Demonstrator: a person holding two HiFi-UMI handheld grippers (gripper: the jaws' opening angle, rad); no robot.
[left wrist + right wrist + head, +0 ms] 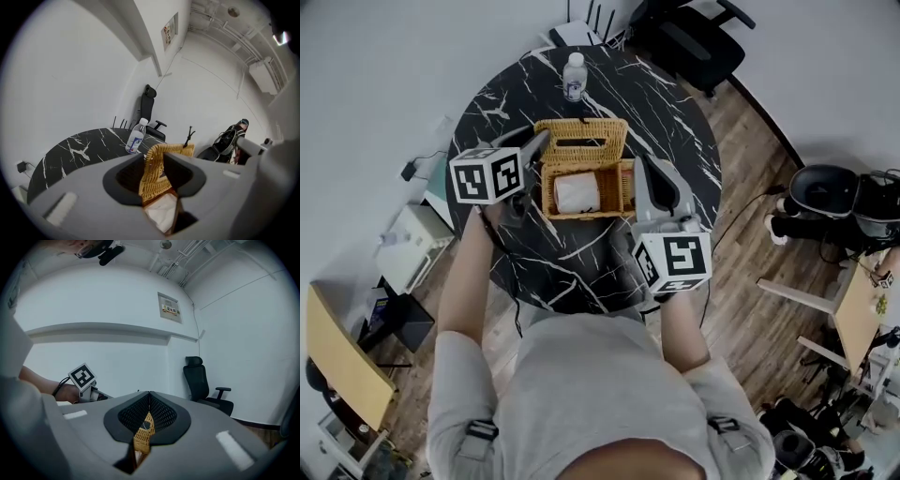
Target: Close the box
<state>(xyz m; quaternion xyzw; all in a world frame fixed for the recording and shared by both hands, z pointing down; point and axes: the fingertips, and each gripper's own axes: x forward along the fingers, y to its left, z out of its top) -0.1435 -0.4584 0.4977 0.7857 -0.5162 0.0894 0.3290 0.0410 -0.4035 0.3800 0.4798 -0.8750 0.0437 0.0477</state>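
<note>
A wicker box (625,190) stands on the round black marble table (675,122) with a white tissue roll (577,192) inside. Its slotted wicker lid (581,141) is raised at the box's far side. At the lid's left end is my left gripper (539,148); in the left gripper view the lid's edge (157,173) fills the gap between the jaws (157,161), which are shut on it. My right gripper (647,167) is at the lid's right end. There its tips (149,399) meet and a strip of wicker lid (142,437) sits between the pads.
A clear water bottle (574,77) stands at the table's far edge, behind the box. A black office chair (694,37) is beyond the table. White cabinets and a wooden board sit on the floor to the left, a desk and bags to the right.
</note>
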